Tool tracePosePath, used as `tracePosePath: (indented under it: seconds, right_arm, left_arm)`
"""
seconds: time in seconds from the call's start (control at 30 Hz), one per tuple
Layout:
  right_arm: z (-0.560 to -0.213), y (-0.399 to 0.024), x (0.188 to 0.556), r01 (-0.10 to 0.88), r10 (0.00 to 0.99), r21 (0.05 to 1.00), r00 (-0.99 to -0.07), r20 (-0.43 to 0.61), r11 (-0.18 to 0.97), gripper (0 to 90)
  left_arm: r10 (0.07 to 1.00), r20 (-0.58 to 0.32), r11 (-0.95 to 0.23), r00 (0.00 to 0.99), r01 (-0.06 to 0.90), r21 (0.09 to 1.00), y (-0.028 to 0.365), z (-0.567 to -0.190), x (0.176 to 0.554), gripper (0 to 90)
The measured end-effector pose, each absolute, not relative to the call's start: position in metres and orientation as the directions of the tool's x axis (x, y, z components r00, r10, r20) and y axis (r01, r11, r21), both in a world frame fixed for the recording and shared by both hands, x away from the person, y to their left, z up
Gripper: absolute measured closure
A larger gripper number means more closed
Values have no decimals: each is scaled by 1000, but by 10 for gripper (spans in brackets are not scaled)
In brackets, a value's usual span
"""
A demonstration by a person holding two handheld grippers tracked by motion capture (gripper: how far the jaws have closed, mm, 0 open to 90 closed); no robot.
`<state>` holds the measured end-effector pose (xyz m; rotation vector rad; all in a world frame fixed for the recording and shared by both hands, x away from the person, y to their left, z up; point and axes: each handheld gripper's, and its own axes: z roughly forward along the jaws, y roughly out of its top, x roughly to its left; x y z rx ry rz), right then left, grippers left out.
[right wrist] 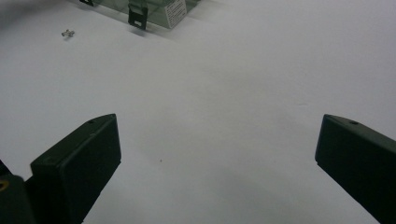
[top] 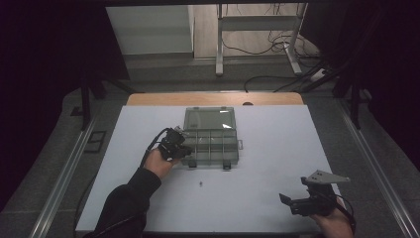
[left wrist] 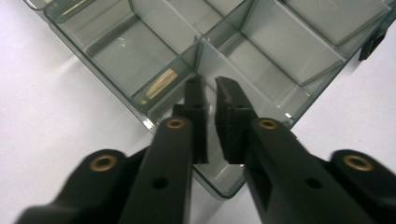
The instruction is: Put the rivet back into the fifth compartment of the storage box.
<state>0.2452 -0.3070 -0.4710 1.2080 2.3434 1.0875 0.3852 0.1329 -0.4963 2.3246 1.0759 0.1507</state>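
Clear compartment box [top: 210, 144] near the middle of the white tabletop [top: 257, 198], lid standing open along its far side, two dark latches on its near wall. Left gripper [top: 184, 151] at the box's near-left corner; in the left gripper view [left wrist: 210, 88] poised over the corner compartment, jaws nearly together with a thin gap between them, nothing visibly clamped there. Pale sliver [left wrist: 161, 84] lying in the neighbouring compartment just beyond the divider. Right gripper [top: 292, 203] at the near right of the tabletop, well apart from the box, jaws spread wide and empty, bare white surface between them in the right gripper view [right wrist: 215, 154]. Small screw [top: 201, 184] loose on the tabletop just near of the box, between the two grippers; also seen far left in the right gripper view [right wrist: 68, 33].
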Motion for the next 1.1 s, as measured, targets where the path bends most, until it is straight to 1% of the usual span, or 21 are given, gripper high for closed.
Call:
tracePosePath:
  seconds: [0.33, 0.73, 1.1]
  right_arm:
    - [-471, -307, 245, 571, 790, 735, -607, 80, 364, 0]
    - [-471, -307, 245, 573, 791, 734, -607, 80, 365, 0]
    - [-471, -307, 245, 573, 792, 734, -606, 81, 364, 0]
  left_arm:
    - [734, -135, -499, 666, 663, 558, 135, -488, 382, 811]
    - [733, -131, -490, 668, 651, 579, 135, -482, 375, 727]
    - [737, -169, -447, 655, 659, 605, 144, -477, 368, 655]
